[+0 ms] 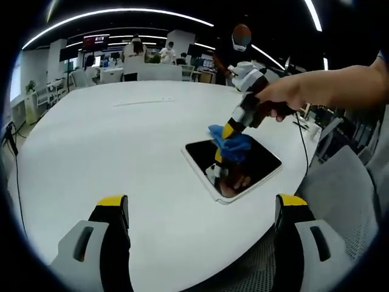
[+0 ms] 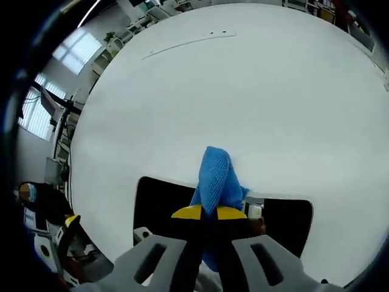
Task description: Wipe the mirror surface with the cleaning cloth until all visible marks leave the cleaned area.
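A rectangular mirror [image 1: 252,163] with a white rim lies flat on the white round table [image 1: 121,140], near its right edge. A hand holds my right gripper [image 1: 226,131] over it, shut on a blue cleaning cloth [image 1: 234,145] that presses on the mirror's far-left part. In the right gripper view the blue cloth [image 2: 216,182] sticks out from the shut yellow-tipped jaws [image 2: 203,213] above the dark mirror [image 2: 161,204]. My left gripper [image 1: 200,210] is open and holds nothing, hovering near the table's front edge, short of the mirror.
A grey mesh chair [image 1: 340,194] stands at the right of the table. Desks, monitors and people [image 1: 135,48] fill the office behind. A cable [image 1: 302,146] runs off the table's right side. The table's left and far parts are bare.
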A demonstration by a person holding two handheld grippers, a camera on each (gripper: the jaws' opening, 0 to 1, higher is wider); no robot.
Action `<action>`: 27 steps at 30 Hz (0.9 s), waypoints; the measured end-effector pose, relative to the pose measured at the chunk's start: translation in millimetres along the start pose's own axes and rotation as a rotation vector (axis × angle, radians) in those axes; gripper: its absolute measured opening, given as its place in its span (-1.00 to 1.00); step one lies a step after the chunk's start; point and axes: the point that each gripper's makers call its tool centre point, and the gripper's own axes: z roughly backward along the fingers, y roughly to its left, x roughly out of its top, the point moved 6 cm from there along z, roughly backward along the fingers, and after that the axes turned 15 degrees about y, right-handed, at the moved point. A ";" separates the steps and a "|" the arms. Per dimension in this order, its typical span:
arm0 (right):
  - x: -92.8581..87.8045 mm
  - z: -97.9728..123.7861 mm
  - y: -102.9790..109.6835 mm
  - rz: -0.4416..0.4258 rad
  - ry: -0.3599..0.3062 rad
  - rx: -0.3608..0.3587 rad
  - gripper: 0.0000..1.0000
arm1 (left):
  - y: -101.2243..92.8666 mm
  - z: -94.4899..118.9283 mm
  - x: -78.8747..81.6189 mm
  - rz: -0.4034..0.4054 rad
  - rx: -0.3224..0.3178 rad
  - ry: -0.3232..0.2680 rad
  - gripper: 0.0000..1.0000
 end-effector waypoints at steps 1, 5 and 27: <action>1.2 -1.0 2.4 -0.002 -0.002 0.003 -0.99 | -0.5 0.3 0.0 -0.003 0.000 0.002 0.98; 2.5 -2.7 15.4 0.019 -0.002 0.002 -0.99 | -0.2 1.4 -0.4 -0.009 0.005 0.006 0.98; 0.9 -7.6 68.7 0.071 -0.031 0.046 -0.99 | -0.5 -0.3 -2.5 -0.035 0.002 0.034 0.98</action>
